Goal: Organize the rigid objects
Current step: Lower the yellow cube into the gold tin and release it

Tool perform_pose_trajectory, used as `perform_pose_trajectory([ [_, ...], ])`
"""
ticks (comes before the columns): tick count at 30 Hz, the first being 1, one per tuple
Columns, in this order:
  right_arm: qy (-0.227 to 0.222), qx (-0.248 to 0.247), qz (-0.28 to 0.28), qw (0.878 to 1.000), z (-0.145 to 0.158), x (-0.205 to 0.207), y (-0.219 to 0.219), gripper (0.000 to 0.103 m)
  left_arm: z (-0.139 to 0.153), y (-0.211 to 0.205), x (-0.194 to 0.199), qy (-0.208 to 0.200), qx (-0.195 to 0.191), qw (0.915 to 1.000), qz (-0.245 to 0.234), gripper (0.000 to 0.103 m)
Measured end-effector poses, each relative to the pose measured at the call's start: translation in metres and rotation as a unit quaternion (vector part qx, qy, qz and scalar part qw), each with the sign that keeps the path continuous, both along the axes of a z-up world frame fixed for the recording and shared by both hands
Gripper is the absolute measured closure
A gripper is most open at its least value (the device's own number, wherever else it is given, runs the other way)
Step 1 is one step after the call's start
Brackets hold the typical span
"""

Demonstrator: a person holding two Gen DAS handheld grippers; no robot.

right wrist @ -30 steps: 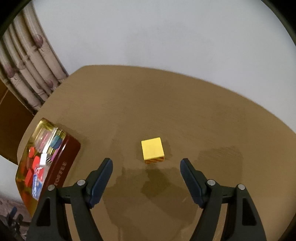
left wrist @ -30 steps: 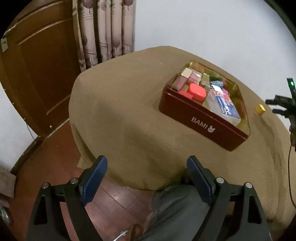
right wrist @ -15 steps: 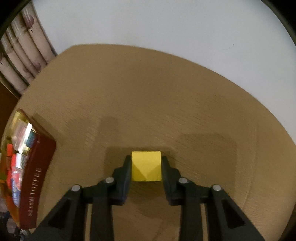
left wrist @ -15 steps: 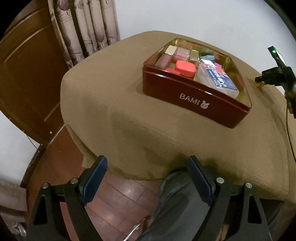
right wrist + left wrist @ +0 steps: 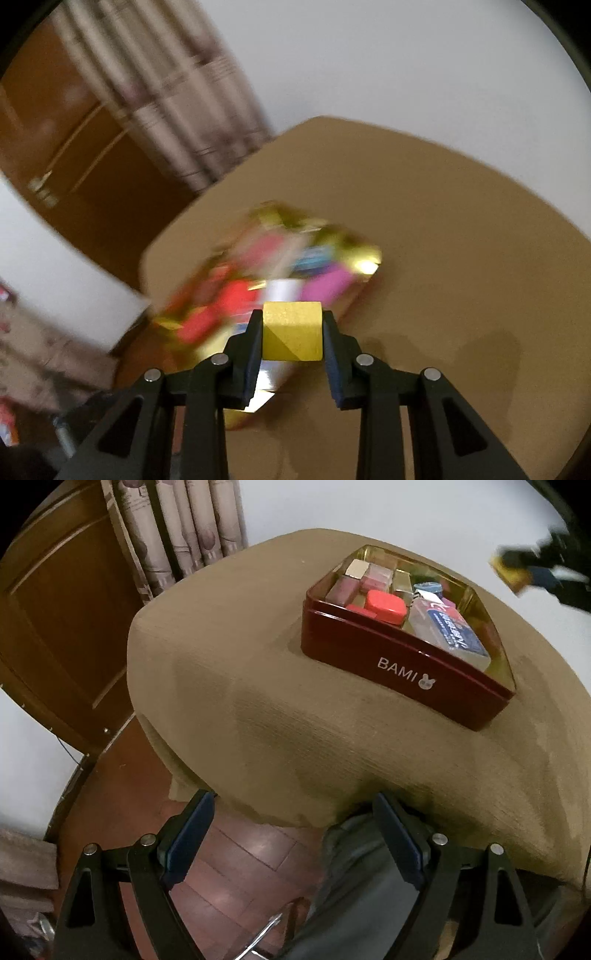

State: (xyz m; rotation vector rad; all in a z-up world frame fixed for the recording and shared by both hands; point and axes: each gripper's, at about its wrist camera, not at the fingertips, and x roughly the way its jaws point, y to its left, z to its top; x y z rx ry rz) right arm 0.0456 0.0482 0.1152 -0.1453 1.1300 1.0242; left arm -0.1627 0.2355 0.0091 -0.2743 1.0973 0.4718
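My right gripper [image 5: 292, 332] is shut on a yellow block [image 5: 291, 330] and holds it in the air above the table, near the red BAMI tin [image 5: 402, 668]. The tin also shows, blurred, in the right wrist view [image 5: 362, 254], just beyond the block. It holds several small coloured blocks and a clear box with a blue label [image 5: 448, 627]. In the left wrist view the right gripper with the yellow block [image 5: 511, 570] is a blur at the upper right, above the tin. My left gripper [image 5: 295, 838] is open and empty, off the table's front edge.
The table [image 5: 258, 686] has a tan cloth. A wooden door [image 5: 55, 620] and curtains [image 5: 184, 528] stand to the left. Wooden floor [image 5: 236, 864] and a person's grey trouser leg [image 5: 362, 897] lie below the left gripper.
My right gripper closed on the yellow block, lifted it off the table and swung left toward the tin. My left gripper has stayed open and shifted a little.
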Motion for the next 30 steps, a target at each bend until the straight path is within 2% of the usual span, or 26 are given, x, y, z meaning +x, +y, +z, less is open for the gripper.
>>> perform_pose_trajectory([
  [2,0.019,0.009,0.027,0.999,-0.004,-0.018,0.028,0.073,0.004,0.004,-0.001,-0.002,0.012,0.9999,0.000,0.018],
  [4,0.016,-0.005,0.041,0.999,-0.012,-0.033,0.050,0.073,0.009,0.008,-0.001,-0.005,0.022,0.9998,-0.003,0.018],
  [7,0.026,-0.022,0.045,0.998,-0.028,-0.046,0.068,0.073,0.014,0.015,-0.003,-0.014,0.023,0.9997,0.000,0.018],
  [10,0.017,-0.043,0.041,0.998,-0.042,-0.050,0.086,0.073,0.012,0.021,-0.004,-0.010,0.015,0.9998,-0.001,0.018],
  [15,0.022,-0.059,0.035,0.997,-0.061,-0.046,0.088,0.073,0.010,0.026,-0.003,-0.004,0.009,0.9999,-0.003,0.018],
  [21,0.024,-0.079,0.026,0.996,-0.083,-0.048,0.112,0.073,0.011,0.023,-0.002,-0.004,0.002,1.0000,0.004,0.018],
  [30,0.011,-0.098,0.004,0.995,-0.090,-0.050,0.113,0.072,0.008,0.020,0.000,0.002,0.003,1.0000,0.005,0.018],
])
